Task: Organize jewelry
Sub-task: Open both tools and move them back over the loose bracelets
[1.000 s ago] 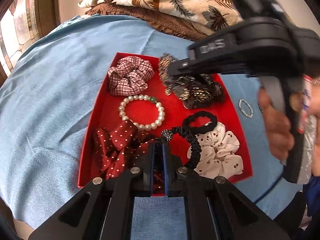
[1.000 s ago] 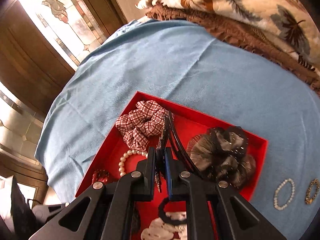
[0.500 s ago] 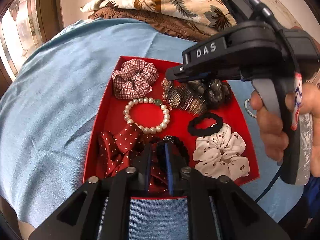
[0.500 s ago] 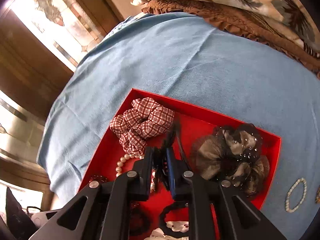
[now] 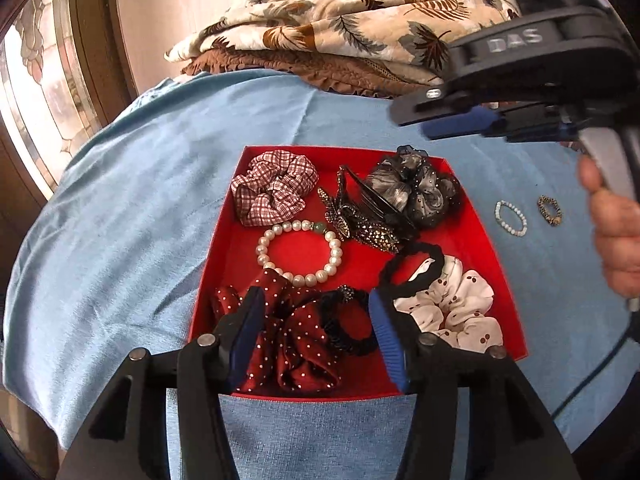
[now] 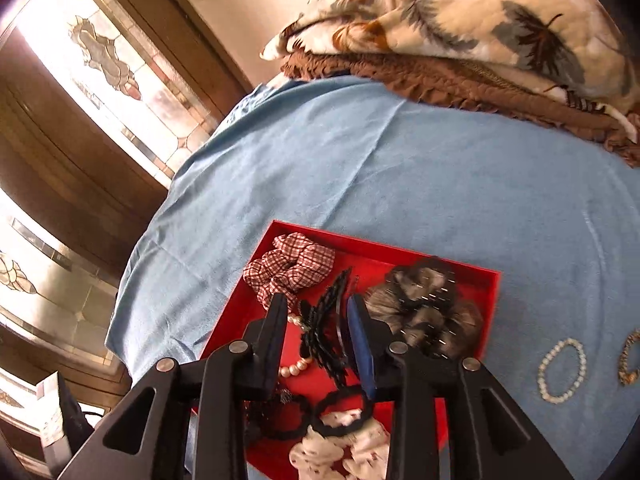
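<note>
- Red tray (image 5: 476, 216) sits mid-frame on blue cloth (image 5: 140, 220); holds the hair/jewelry bits.
- Left gripper (image 5: 316, 320), bottom centre of left view: jaws have just been opening, now released; black beaded hair tie (image 5: 344, 324) lies betw. the pads, on the red polka-dot scrunchie (image 5: 296, 352), not pinched.
- Right gripper (image 6: 316, 332), bottom centre of right view: jaws have just been opening too, released; dark jewelled hair claw (image 5: 360, 220) lies in tray betw. pads, no pad pressing on it.
- In tray: plaid scrunchie (image 5: 272, 192) upper left, grey scrunchie (image 5: 416, 188) upper right, pearl bracelet (image 5: 298, 252) centre, white cherry scrunchie (image 5: 452, 304) lower right w/ black hair band (image 5: 412, 272) on it.
- Outside tray, right on cloth: small white bead bracelet (image 5: 510, 218), dark patterned ring-like band (image 5: 549, 210) beside it.
- Person's hand (image 5: 616, 240) at right edge.
- Leaf-print blanket (image 5: 340, 28) at top.
</note>
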{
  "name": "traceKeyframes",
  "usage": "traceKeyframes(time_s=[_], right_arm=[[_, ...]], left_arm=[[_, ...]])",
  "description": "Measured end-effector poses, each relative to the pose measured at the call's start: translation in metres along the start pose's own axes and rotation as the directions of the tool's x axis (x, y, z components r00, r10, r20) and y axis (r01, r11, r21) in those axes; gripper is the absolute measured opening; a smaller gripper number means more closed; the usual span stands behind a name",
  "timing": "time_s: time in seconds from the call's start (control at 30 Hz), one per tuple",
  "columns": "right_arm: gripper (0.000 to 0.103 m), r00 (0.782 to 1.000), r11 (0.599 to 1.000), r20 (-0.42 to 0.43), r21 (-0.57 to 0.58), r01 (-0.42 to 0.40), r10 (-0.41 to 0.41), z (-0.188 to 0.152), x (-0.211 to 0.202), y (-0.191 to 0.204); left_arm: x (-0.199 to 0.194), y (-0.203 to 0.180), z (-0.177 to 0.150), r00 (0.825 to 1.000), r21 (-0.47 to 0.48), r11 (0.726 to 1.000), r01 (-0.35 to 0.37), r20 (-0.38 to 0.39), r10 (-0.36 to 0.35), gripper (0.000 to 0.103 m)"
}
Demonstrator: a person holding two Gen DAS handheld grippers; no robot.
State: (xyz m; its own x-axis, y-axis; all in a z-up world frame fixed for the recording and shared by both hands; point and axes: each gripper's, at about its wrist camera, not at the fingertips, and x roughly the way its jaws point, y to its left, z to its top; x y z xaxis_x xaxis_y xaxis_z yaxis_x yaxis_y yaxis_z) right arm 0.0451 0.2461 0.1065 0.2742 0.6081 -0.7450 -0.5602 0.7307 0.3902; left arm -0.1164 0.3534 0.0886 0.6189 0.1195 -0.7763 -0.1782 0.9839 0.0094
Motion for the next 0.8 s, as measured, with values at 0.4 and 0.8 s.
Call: traceKeyframes(time_s=[0.4,0.8], right_arm=[[0.036,0.995,0.995,0.050,0.064,0.078,-0.081,-0.053,-0.064,-0.057],[0.036,0.961,0.945,0.089,0.225,0.236,-0.261,-0.139,-0.154,-0.166]], left_arm=[[0.002,-0.017,-0.004,0.993,0.056,0.991,-0.122,0.013,0.121,0.053],[-0.021,-0.051,-0.023,0.993,0.080,0.990,-0.117,0.042,0.114,0.053]])
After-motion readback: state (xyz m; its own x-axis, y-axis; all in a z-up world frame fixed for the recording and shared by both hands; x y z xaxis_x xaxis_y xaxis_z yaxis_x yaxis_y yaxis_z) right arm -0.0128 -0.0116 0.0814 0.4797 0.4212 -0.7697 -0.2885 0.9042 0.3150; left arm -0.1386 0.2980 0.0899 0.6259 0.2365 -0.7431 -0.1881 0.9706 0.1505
